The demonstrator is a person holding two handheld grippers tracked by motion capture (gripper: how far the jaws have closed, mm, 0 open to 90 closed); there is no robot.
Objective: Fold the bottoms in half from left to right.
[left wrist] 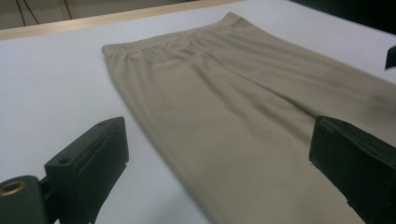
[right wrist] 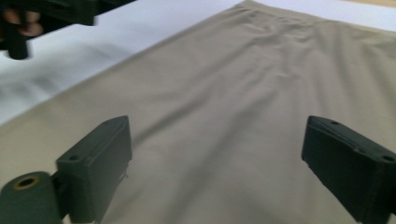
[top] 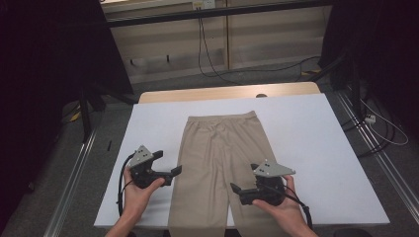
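Observation:
Beige trousers (top: 217, 158) lie flat on the white table (top: 306, 138), waistband at the far end and legs running off the near edge. My left gripper (top: 167, 164) is open beside the trousers' left edge, jaws pointing right. In the left gripper view its jaws straddle that edge of the trousers (left wrist: 224, 93) above the cloth. My right gripper (top: 243, 178) is open over the right leg, jaws pointing left. The right gripper view has its jaws wide apart above the trousers (right wrist: 233, 93), with the left gripper (right wrist: 46, 14) at the top left. Neither gripper holds anything.
A wooden strip (top: 227, 92) borders the table's far side, with a small dark object (top: 261, 95) on it. Cables (top: 207, 59) trail on the floor behind. Metal rails (top: 74, 173) run along both sides. Bare white table lies left and right of the trousers.

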